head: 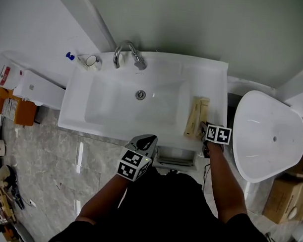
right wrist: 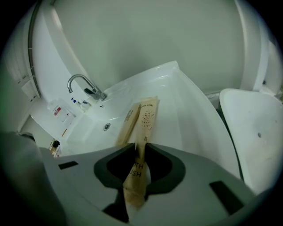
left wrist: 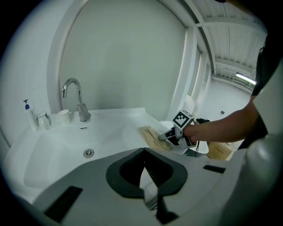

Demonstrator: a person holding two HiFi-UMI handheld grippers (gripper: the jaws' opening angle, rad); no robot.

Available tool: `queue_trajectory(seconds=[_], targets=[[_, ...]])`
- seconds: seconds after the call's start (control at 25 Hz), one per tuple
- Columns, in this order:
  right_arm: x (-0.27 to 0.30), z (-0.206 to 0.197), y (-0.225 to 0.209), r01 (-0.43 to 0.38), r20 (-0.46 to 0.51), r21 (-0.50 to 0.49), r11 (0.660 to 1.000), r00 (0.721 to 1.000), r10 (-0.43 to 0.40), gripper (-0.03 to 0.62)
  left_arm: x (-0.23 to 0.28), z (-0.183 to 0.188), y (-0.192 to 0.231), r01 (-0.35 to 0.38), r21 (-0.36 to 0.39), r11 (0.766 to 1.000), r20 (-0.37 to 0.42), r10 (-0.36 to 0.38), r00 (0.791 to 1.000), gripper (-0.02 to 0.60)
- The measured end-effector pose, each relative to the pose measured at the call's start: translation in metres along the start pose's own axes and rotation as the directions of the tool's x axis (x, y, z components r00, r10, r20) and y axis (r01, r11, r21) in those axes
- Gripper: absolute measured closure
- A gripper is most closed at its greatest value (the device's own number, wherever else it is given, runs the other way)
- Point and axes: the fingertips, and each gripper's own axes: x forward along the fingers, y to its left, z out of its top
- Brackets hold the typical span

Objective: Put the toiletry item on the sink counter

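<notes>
My right tongs (right wrist: 140, 150) are clamped on the near end of the tan toothbrush packet (right wrist: 147, 117). Its far end seems to rest on the sink counter (head: 214, 95) by the right edge, just beside 1 other packet (right wrist: 128, 123). My left tongs (left wrist: 144, 160) are closed on nothing. If I release with the near end past the front edge, the packet may tip off, or sticky pads may drag it.

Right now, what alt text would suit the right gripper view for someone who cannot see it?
The right tool grips a tan packet whose far end lies on the white sink counter, beside a second packet. A faucet stands beyond the basin.
</notes>
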Motion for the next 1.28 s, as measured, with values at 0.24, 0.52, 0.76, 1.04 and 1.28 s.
queue_trajectory(seconds=[0.24, 0.52, 0.76, 1.04, 1.28], targets=[[-0.003, 0.001, 0.0, -0.001, 0.033, 0.069, 0.998, 0.999, -0.002, 0.554, -0.002, 0.002, 0.01, 0.016, 0.01, 1.0, 0.006, -0.016, 1.0, 0.581], [-0.015, 0.003, 0.007, -0.008, 0.079, 0.087, 0.996, 0.997, 0.001, 0.566, -0.011, 0.002, 0.013, 0.017, -0.016, 1.0, 0.026, -0.016, 1.0, 0.581], [-0.035, 0.006, 0.014, -0.042, 0.128, 0.077, 0.996, 0.991, 0.032, 0.566, -0.016, -0.001, 0.003, 0.011, -0.033, 0.999, 0.044, -0.01, 0.999, 0.581], [-0.069, 0.003, 0.031, -0.11, 0.167, 0.013, 0.994, 0.98, 0.107, 0.567, -0.027, -0.011, -0.019, -0.024, -0.045, 0.999, 0.066, 0.027, 0.997, 0.581], [-0.096, -0.003, 0.056, -0.191, 0.203, -0.136, 0.972, 0.955, 0.216, 0.567, -0.046, -0.019, -0.03, -0.087, -0.066, 0.994, 0.1, 0.093, 0.991, 0.581]])
